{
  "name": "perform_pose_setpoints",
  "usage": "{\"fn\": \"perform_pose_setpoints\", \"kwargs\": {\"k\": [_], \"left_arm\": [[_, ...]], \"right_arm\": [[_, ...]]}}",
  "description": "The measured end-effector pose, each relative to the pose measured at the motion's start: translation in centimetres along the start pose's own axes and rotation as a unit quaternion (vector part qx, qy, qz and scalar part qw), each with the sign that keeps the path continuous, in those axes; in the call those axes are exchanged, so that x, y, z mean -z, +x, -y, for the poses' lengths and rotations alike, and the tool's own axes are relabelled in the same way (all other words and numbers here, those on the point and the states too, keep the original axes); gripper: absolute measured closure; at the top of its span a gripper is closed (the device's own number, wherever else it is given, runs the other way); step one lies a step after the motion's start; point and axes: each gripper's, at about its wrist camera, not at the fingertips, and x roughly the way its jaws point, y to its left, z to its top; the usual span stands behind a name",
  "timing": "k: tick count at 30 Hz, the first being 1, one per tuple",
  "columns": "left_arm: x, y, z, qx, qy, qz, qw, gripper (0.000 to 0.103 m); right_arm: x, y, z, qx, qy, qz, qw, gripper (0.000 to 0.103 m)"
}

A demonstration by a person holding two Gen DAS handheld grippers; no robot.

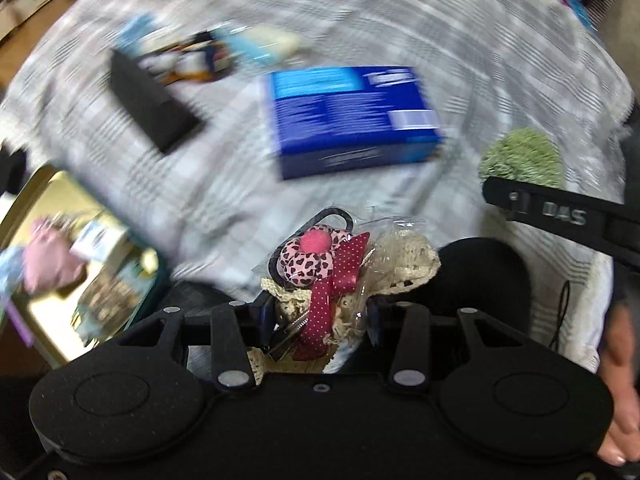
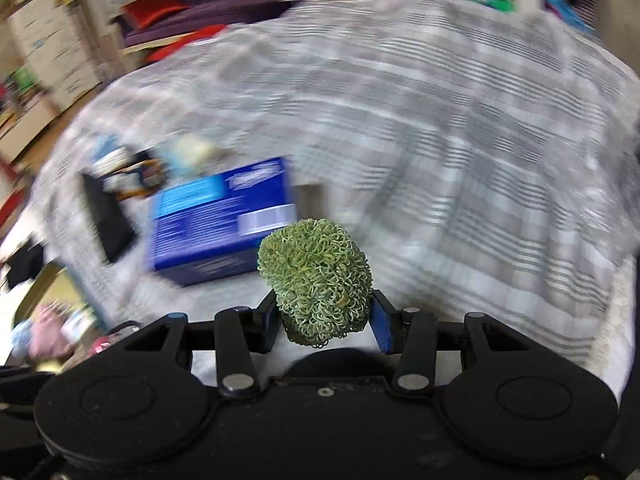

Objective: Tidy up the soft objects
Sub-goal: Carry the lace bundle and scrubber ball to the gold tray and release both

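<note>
left gripper point(image 1: 318, 312) clamps a bagged lace-and-ribbon bundle point(image 1: 320, 268), nearer than the blue box point(image 1: 352, 120) | right gripper point(image 2: 324, 320) clamps a green loopy scrubber point(image 2: 316, 276), right of box

Each handheld rig is matte black plastic: two round embossed housings, angled link arms pinned with silver rivets, one small centre screw. The left tongs point(image 1: 320, 316) and right tongs point(image 2: 326, 326) have blue pads. One black arm bears raised letters "DAS".
</note>
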Motion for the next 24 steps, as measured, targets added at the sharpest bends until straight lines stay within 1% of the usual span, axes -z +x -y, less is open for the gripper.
{"fn": "perform_pose_setpoints", "kwargs": {"k": [5,9,13,16,20,24], "left_arm": [[1.8,-0.4,-5.3,-0.041,-0.058,0.01,0.9974,0.059],[2.6,-0.4,-10.2,-0.071,-0.119,0.016,0.9902,0.059],[3.5,-0.1,-14.7,-0.108,-0.179,0.025,0.9775,0.059],[4.3,0.6,-17.5,-0.133,-0.219,0.027,0.9663,0.059],[5.2,2.0,-20.2,-0.159,-0.263,0.017,0.9513,0.059],[5.6,3.3,-22.2,-0.168,-0.284,0.0,0.9439,0.058]], "right_arm": [[0.8,-0.5,-6.7,-0.064,-0.064,-0.019,0.996,0.058],[1.3,-0.1,-12.0,-0.101,-0.116,-0.041,0.987,0.058],[1.8,0.4,-16.8,-0.117,-0.162,-0.052,0.978,0.058],[1.6,0.8,-20.0,-0.13,-0.186,-0.056,0.972,0.058],[0.5,1.8,-23.8,-0.142,-0.205,-0.062,0.966,0.058],[-0.8,3.9,-27.5,-0.147,-0.225,-0.068,0.961,0.057]]}}
